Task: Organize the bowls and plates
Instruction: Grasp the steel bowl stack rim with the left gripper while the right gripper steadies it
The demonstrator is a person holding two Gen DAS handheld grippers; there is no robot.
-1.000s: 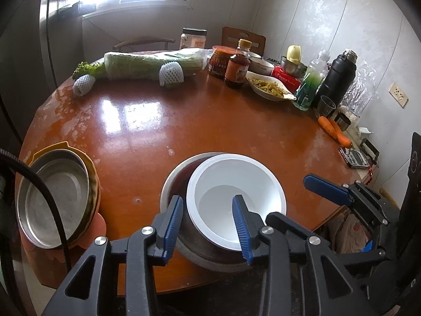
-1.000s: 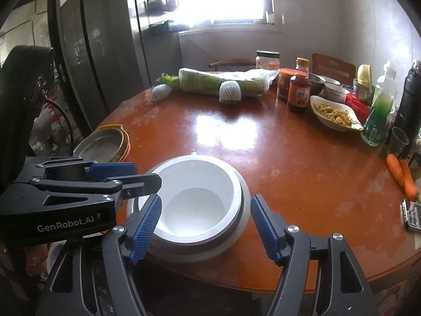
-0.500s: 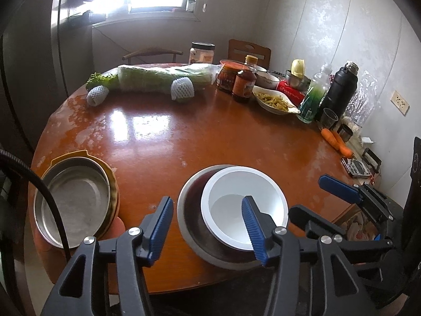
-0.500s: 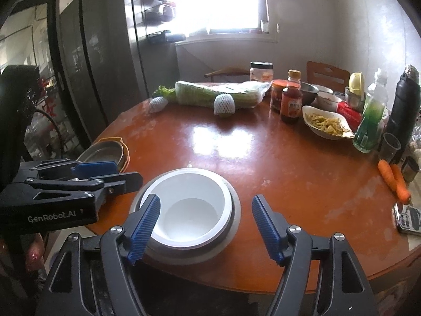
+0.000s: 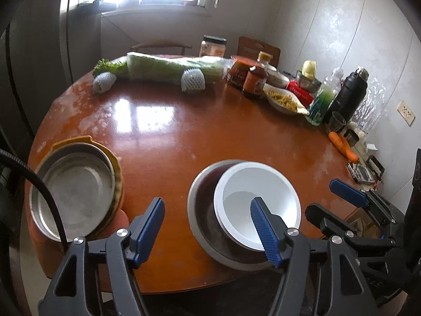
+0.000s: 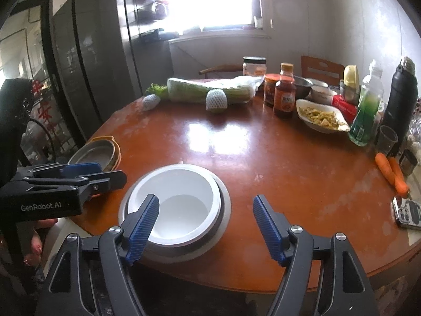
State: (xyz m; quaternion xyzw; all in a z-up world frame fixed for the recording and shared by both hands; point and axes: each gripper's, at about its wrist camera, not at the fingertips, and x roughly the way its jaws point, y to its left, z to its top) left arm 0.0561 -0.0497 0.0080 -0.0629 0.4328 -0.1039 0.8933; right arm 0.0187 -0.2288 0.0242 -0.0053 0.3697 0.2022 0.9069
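Observation:
A white bowl (image 5: 257,205) sits nested inside a wider metal bowl (image 5: 202,210) at the near edge of the round wooden table (image 5: 184,137). My left gripper (image 5: 208,205) hovers in front of them. Its jaws are opening, and no pad touches either bowl. My right gripper (image 6: 206,202) hangs over the same white bowl (image 6: 179,197) and the metal bowl (image 6: 225,210). Its jaws are also opening, with nothing gripped. To the left a metal plate (image 5: 73,192) lies on a yellow dish (image 5: 118,173).
Along the far and right rim stand a wrapped cabbage (image 5: 171,68), two netted fruits (image 5: 193,81), jars, a sauce bottle (image 6: 284,97), a dish of food (image 6: 321,117), a green bottle (image 6: 365,115), a black flask (image 6: 402,100), carrots (image 6: 392,171) and a small device (image 6: 409,212).
The left jaws stood close around the bowls' near rim and have spread wide apart, away from it. The right jaws have widened slightly. Both bowls stay in place.

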